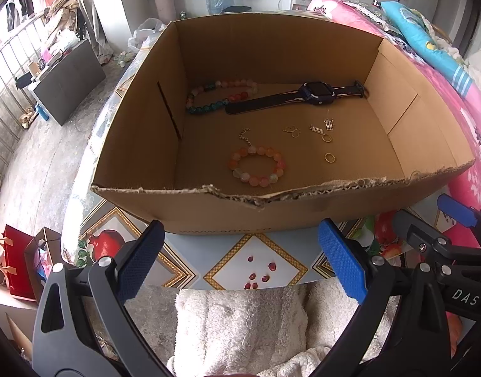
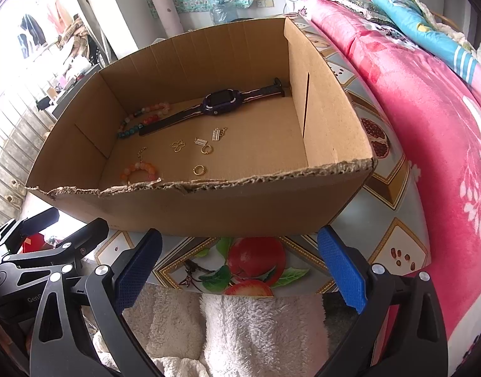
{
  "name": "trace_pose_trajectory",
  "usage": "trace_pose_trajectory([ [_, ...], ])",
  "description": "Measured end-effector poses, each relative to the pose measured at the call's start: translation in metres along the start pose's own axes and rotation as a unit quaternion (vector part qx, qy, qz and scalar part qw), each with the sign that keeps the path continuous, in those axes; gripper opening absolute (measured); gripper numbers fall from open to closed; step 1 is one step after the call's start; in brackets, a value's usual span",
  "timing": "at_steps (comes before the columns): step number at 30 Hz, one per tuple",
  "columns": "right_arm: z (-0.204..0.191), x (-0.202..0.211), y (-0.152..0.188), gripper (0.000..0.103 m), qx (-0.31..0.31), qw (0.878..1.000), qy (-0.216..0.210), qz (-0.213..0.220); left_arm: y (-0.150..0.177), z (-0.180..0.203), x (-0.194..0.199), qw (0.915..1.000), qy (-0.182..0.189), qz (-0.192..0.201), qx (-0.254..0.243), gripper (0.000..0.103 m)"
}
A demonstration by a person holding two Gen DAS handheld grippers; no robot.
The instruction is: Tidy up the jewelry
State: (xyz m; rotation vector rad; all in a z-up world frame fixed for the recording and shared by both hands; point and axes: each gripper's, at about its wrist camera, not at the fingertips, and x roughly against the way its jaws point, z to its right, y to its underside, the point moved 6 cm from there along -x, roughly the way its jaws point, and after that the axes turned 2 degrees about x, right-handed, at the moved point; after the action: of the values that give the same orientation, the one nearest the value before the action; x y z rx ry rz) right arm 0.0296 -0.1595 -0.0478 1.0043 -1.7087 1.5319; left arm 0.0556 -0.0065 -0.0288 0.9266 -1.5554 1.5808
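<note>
A round table [image 1: 256, 264] takes up the middle of the scene, covered in a glossy cloth printed with gold-edged diamonds, pomegranates and seeds, its near edge curving right in front. One thing sits directly on it: an open cardboard box [image 1: 215, 210], its torn near rim ragged, filling most of the tabletop and leaving only a bare strip of cloth along the near edge and a wider margin on the right. Beyond that right margin, a pink floral blanket [image 2: 429, 119] lies alongside.
</note>
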Motion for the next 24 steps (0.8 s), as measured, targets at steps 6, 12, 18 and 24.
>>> trace_pose_trajectory([
  [6, 0.0004, -0.0016, -0.0030, 0.096, -0.006, 1.000, -0.004, -0.006, -0.0013, -0.0011, -0.0012, 1.0000, 0.003, -0.006, 0.006, 0.094],
  [12, -0.0004, -0.0023, -0.0048, 0.096, -0.007, 1.000, -0.005, -0.008, -0.0021, -0.0020, -0.0018, 0.9999, 0.005, -0.012, 0.009, 0.094],
  [18, -0.0012, -0.0032, -0.0048, 0.096, -0.007, 1.000, -0.005, -0.010, -0.0015, -0.0024, -0.0017, 0.9998, 0.001, -0.013, 0.011, 0.094],
  [24, -0.0019, -0.0039, -0.0048, 0.096, -0.008, 1.000, -0.007, -0.012, -0.0012, -0.0036, -0.0009, 0.9998, 0.001, -0.014, 0.013, 0.094],
])
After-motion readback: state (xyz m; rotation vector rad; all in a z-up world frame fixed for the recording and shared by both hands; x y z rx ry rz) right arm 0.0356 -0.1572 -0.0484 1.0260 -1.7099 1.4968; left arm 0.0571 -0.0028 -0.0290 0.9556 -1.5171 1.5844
